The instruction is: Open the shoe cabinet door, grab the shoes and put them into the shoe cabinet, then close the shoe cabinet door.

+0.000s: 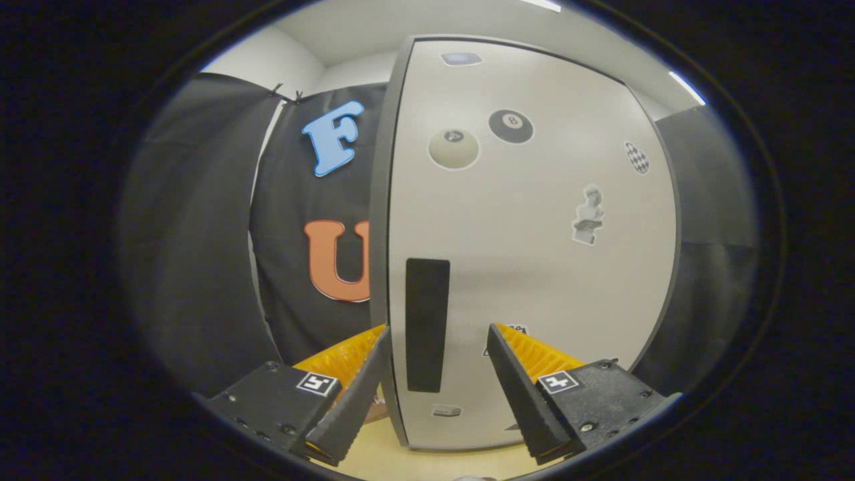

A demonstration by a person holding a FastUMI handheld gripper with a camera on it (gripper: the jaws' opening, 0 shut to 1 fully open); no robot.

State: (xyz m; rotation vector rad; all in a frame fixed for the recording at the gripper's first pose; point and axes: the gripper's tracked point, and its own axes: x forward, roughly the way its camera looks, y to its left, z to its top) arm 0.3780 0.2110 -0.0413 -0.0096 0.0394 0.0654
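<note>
Gripper open, fingers straddling the dark rectangular handle of the pale sticker-covered cabinet door just ahead.

Black cloth wall, white ceiling, ceiling light

A staged recording booth is shown rather than a lived-in home. Black cloth is hung as walls, clipped at its top edge to plain white room walls beneath a white ceiling lit by strip lights. A single piece of household furniture, a pale shoe cabinet door with a dark vertical handle, is set up on a light floor. The door is dotted with stickers, billiard balls among them, as is done in a test set.
</note>
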